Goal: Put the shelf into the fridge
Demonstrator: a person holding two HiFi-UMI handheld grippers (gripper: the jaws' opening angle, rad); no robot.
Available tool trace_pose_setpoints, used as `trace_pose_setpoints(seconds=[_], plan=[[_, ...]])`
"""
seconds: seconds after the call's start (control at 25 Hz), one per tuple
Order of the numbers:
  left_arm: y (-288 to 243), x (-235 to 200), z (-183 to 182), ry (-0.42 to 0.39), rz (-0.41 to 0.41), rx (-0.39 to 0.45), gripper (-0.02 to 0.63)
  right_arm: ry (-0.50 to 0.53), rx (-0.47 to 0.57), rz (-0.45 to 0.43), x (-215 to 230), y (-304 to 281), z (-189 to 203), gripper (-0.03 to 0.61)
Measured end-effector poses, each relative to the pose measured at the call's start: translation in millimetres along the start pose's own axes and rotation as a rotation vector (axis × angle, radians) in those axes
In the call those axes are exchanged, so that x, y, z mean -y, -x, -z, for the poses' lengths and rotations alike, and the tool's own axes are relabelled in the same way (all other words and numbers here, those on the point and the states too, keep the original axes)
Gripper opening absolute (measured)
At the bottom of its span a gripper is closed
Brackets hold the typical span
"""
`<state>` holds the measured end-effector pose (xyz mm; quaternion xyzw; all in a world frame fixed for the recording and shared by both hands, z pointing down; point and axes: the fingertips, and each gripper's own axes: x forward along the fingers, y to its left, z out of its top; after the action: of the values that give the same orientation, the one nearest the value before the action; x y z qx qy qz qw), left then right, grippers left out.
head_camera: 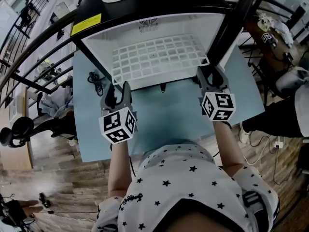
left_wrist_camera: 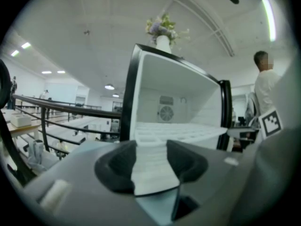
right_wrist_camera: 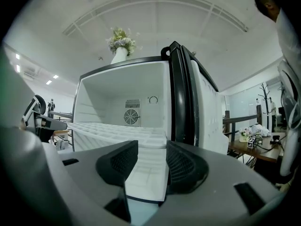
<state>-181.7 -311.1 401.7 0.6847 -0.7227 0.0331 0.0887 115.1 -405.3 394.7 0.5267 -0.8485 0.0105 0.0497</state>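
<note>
Shelf [head_camera: 159,57] corners (partly hidden) between gripper fingers [head_camera: 126,94]

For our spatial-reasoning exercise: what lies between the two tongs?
The front edge of the white shelf runs between them; left tongs and right tongs each grip a front corner. Below it, only blue table. Seen in the head view.

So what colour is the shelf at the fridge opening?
The shelf is white, an open grid; the head view shows it best.
</note>
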Motion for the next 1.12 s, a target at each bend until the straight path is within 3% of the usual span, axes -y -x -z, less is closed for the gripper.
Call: trace_pose_setpoints(seconds=[0.2, 0.48, 0.8, 1.12], plan=[[-12, -4, -4, 0.016, -0.015, 0.006, 0.204, 0.019, 0.032, -0.014, -10, -2, -8, 0.124], [-23, -7, -6, 0.028, -0.045, 0.005, 0.204, 0.025, 0.045, -0.14, -63, -15, -12, 0.055], [-33, -10, -8, 0.052, -0.087, 0.007, 0.201, 0.022, 0.032, -0.284, -124, -40, -12, 0.035], [-30, -13, -6, 0.065, -0.118, 0.016, 0.18, 0.035, 0.029, -0.273, -134, -56, -7, 0.02]])
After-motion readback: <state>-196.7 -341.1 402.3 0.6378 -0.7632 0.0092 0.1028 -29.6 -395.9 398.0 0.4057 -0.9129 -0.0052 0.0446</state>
